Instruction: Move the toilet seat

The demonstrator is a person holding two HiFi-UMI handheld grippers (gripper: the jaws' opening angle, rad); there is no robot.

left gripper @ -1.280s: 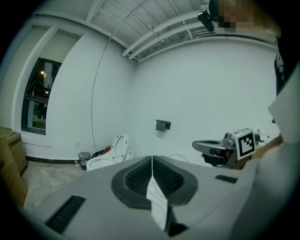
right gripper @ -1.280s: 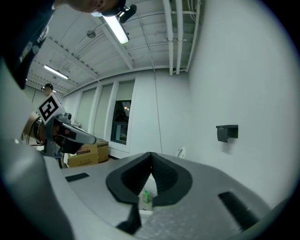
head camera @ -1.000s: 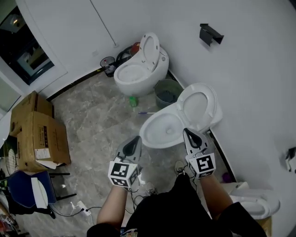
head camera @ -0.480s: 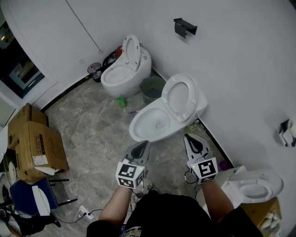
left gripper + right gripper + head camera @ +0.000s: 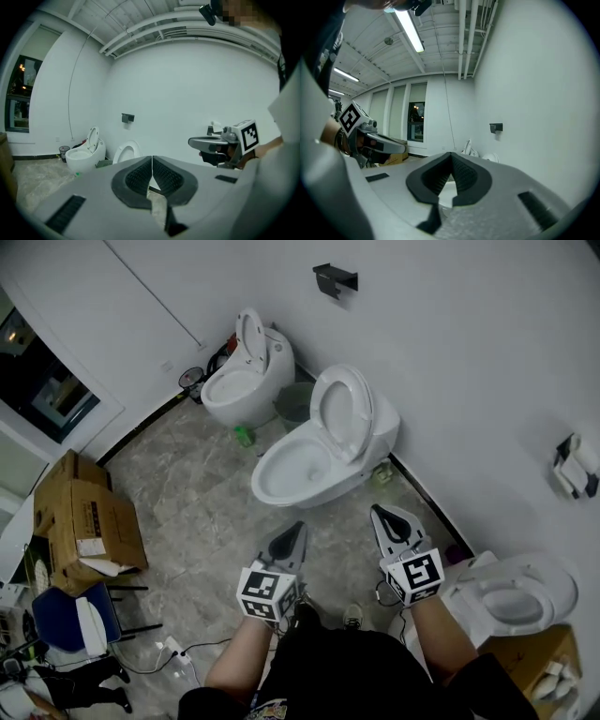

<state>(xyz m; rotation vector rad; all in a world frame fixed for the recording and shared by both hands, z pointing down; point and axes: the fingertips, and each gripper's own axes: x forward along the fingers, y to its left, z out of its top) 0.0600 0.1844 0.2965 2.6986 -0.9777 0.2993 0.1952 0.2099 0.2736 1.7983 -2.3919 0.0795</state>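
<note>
spreading across the head view is a grey marbled floor [image 5: 187,484], met by a plain white wall [image 5: 469,352] that runs along the top and right. three white toilets stand along that wall. the middle toilet [image 5: 295,476] is the largest in view, with its bowl open toward the floor. its toilet seat [image 5: 322,416] stands raised, tilted back over the rear of the bowl toward the wall. the far toilet [image 5: 230,390] sits in the corner, also with its seat up. the near toilet [image 5: 511,594] lies at the lower right, just beside the person's right arm.

stacked cardboard boxes [image 5: 84,521] sit at the left edge, with a blue chair [image 5: 61,620] below them. a green bin [image 5: 292,401] stands between the far and middle toilets, close against both.

the left gripper [image 5: 298,527] and the right gripper [image 5: 377,511] are held side by side in front of the person. both point toward the middle toilet but stay apart from it, and neither touches the seat. in each gripper's own view the two dark pads meet along a thin line with nothing between them, so both are closed and empty.

a black bracket [image 5: 335,278] is fixed on the wall above the middle toilet. a small green bottle [image 5: 244,436] stands on the floor near the far toilet's base.
</note>
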